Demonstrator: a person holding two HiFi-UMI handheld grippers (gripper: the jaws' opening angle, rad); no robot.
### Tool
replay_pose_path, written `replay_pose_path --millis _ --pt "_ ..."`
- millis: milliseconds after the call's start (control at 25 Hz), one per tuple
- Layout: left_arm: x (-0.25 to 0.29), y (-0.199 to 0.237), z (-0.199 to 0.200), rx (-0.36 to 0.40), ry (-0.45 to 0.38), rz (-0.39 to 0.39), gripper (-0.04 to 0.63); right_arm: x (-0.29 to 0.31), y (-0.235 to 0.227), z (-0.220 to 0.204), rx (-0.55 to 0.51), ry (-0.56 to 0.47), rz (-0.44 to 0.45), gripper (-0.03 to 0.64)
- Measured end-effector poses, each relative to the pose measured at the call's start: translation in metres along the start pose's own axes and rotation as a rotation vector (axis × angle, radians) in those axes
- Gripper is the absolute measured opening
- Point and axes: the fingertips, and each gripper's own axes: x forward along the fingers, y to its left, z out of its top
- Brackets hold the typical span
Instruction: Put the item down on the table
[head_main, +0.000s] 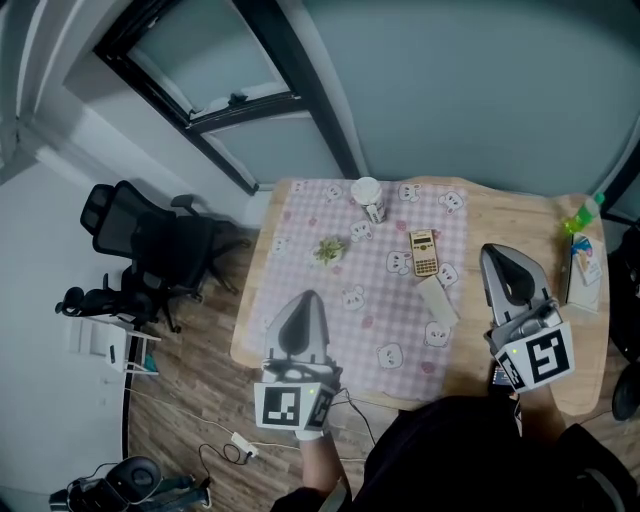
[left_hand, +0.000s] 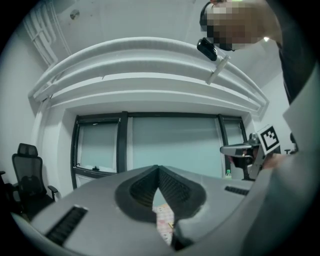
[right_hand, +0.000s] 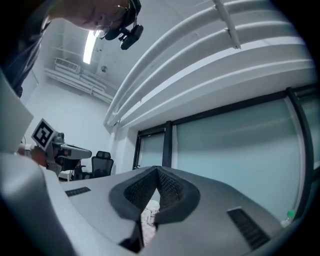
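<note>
My left gripper (head_main: 308, 299) hovers over the near left part of the table, jaws shut with nothing between them; in the left gripper view its tips (left_hand: 159, 169) meet and point up toward the windows. My right gripper (head_main: 493, 250) is held over the table's right side, also shut and empty, and its tips (right_hand: 157, 170) touch in the right gripper view. On the pink checked cloth (head_main: 330, 300) lie a tan calculator (head_main: 424, 252), a flat white item (head_main: 437, 298), a small green plant-like piece (head_main: 329, 249), a white cup (head_main: 366, 189) and a small jar (head_main: 376, 211).
A green bottle (head_main: 580, 216) and a printed box (head_main: 585, 262) stand on the bare wood at the table's right edge (head_main: 598, 330). A black office chair (head_main: 140, 245) stands on the floor to the left. A power strip (head_main: 240, 447) with cable lies below the table's near edge.
</note>
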Motion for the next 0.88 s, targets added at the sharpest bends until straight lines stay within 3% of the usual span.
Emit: replay_pose_path --millis 320,880 --pt "0.001 -0.006 0.007 0.027 0.009 -0.003 -0.005 -0.008 -0.012 0.002 0.013 0.016 -0.038 0.015" --pt "-0.004 -0.005 0.006 0.040 -0.005 0.007 -0.005 -0.009 -0.012 -0.001 0.023 0.023 -0.021 0.015"
